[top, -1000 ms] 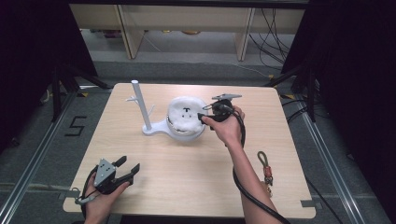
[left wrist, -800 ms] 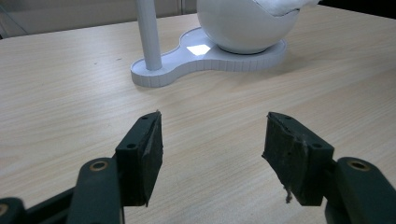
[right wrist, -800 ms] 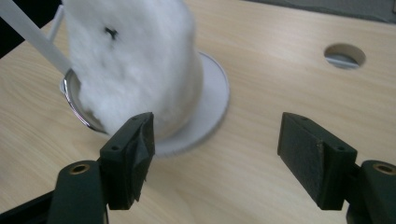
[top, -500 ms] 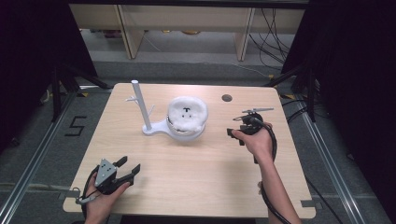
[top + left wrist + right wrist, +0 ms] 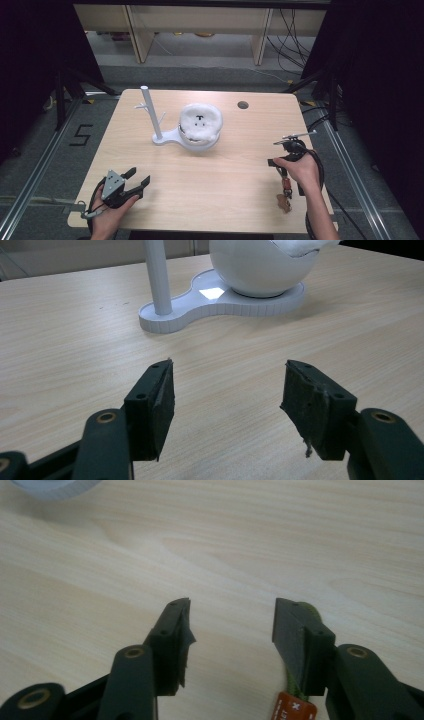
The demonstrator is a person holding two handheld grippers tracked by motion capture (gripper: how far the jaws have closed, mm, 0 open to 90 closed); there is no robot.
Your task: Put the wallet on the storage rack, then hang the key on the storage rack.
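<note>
Keychain strap (image 5: 285,190): lies lengthwise toward desk (image 5: 210,170) near edge, directly beneath right tongs (image 5: 278,159), half-spread, just closing, gripping nothing; left tongs (image 5: 140,179) spread, far.

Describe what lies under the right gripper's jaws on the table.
Under the right gripper lies a strap with an orange tag on the wooden table. Its green upper end runs beneath the right-hand jaw, which hides most of it; a brown end shows nearer the person.

Setting: a lab recording bay. A bare wooden table (image 5: 210,185) stands between black curtains at 3 and 9 o'clock; loose cables (image 5: 287,22) at 1 o'clock; a floor marking "5" (image 5: 81,135) at 9 o'clock.
</note>
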